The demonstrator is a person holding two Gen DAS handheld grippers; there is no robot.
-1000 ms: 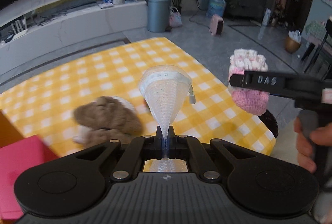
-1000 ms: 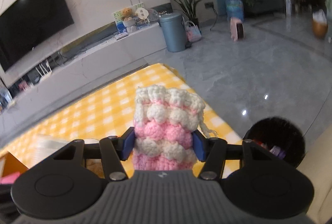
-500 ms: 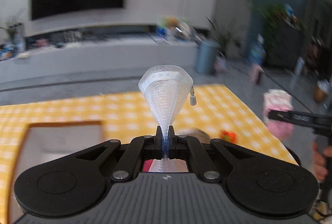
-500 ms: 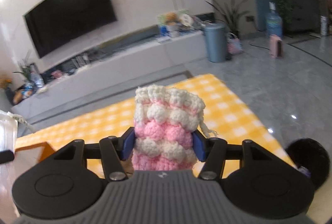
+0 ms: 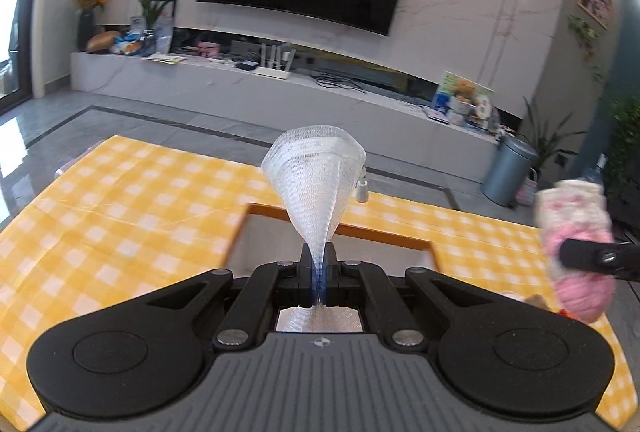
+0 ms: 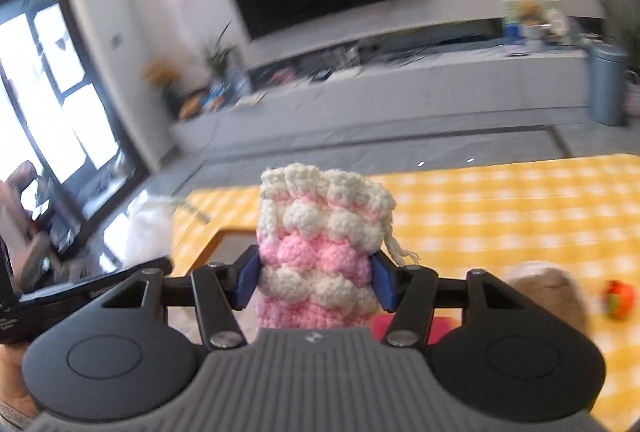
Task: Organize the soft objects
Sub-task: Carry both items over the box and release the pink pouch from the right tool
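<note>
Two soft things are in the air above the yellow checked cloth [image 5: 120,216], one in each gripper. The left gripper [image 5: 319,268] has its jaws pinched fully together on the narrow end of a white mesh pouch [image 5: 316,183], which fans up and out from the pinch like a cone over the tray [image 5: 340,228]. The mesh is thin, see-through and finely ribbed, with a small white tag or toggle at its rim. It looks nearly weightless and limp, so a pinch anywhere on the fabric should hold, though it may slide through smooth pads if tugged.

The right gripper [image 6: 316,278] has its jaws about half open and pressed against both flanks of a crochet pouch [image 6: 320,244], which stands upright between the blue pads [image 6: 250,278]. The yarn is thick and bobbly, in pink and cream bands, with a frayed cord hanging at one side. It should be light, springy and grippy; a squeeze across the middle suits it best, since the gathered top would likely collapse.

The tray has an orange rim and a pale floor. Beyond it, a blurred brown plush [image 6: 548,296] lies on the cloth.
</note>
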